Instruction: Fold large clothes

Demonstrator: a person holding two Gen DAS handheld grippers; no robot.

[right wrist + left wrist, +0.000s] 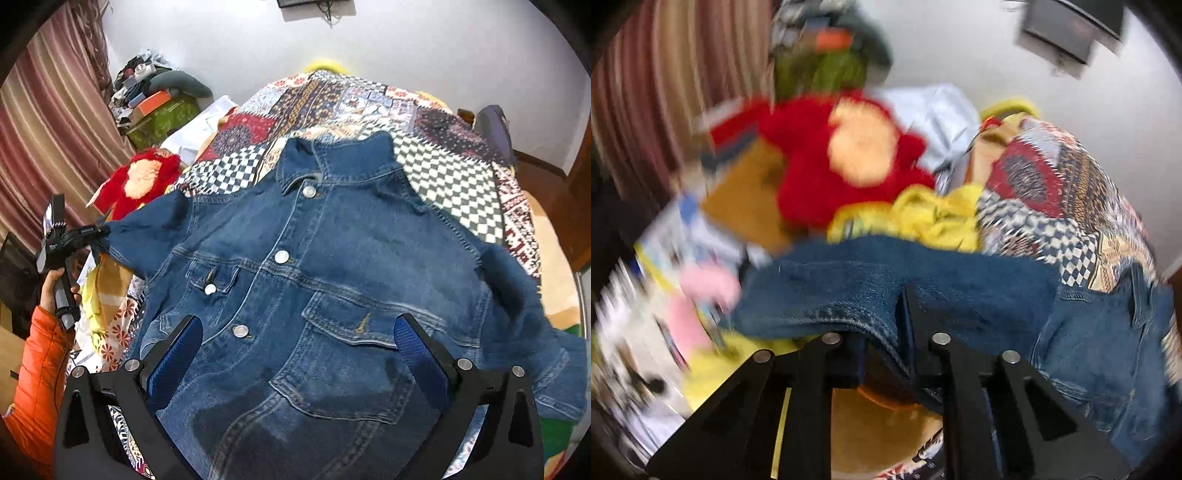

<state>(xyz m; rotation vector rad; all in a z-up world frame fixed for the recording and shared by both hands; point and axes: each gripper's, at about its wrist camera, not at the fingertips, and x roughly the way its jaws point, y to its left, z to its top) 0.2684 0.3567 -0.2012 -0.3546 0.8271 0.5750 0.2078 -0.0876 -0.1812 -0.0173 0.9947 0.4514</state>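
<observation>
Now, left wrist view: my left gripper [886,314] is clenched on the denim jacket [923,280] sleeve cuff, angled down, bulk off to its right | right wrist view: my right gripper [295,354] hangs released over the jacket's lower front, collar-to-hem axis running away; sleeve stretched left.
</observation>
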